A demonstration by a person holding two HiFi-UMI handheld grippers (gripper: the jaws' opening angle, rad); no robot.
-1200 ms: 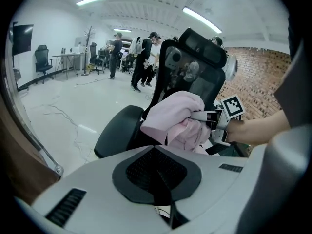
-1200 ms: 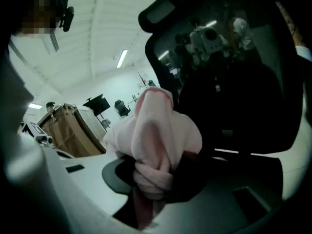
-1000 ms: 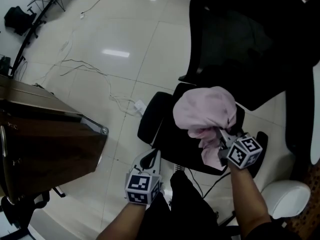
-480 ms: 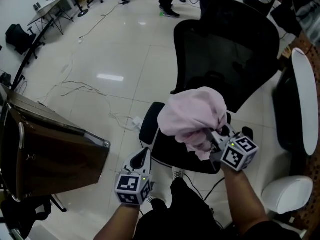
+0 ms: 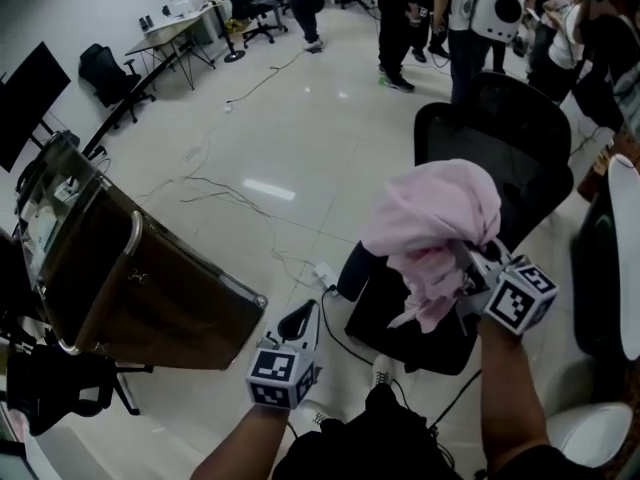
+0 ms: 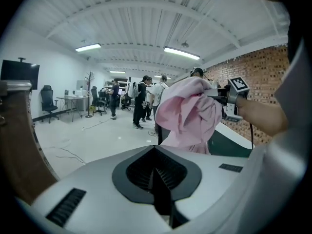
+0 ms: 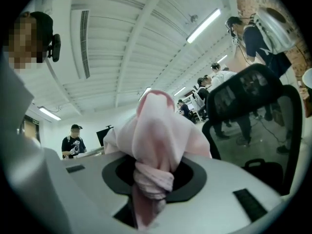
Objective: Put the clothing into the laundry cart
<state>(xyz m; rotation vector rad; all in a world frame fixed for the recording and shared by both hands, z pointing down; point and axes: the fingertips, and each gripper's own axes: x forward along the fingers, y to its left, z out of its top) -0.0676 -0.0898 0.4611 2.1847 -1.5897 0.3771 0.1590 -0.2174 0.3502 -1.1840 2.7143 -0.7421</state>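
A crumpled pink garment hangs in the air over the seat of a black office chair. My right gripper is shut on a bunched fold of it; in the right gripper view the cloth fills the jaws. The laundry cart, brown fabric on a metal rim, stands to the left with its opening facing up. My left gripper is low in the middle, between cart and chair, jaws together and holding nothing. In the left gripper view the garment shows ahead to the right.
Cables trail across the pale tiled floor beside a power strip. Several people stand at the back near desks and chairs. A white-topped table edges the right side. A dark monitor sits at far left.
The right gripper has lifted the pink garment higher above the chair seat. The view has tilted up, so the cart's open top and the far room now show. The left gripper stays shut.
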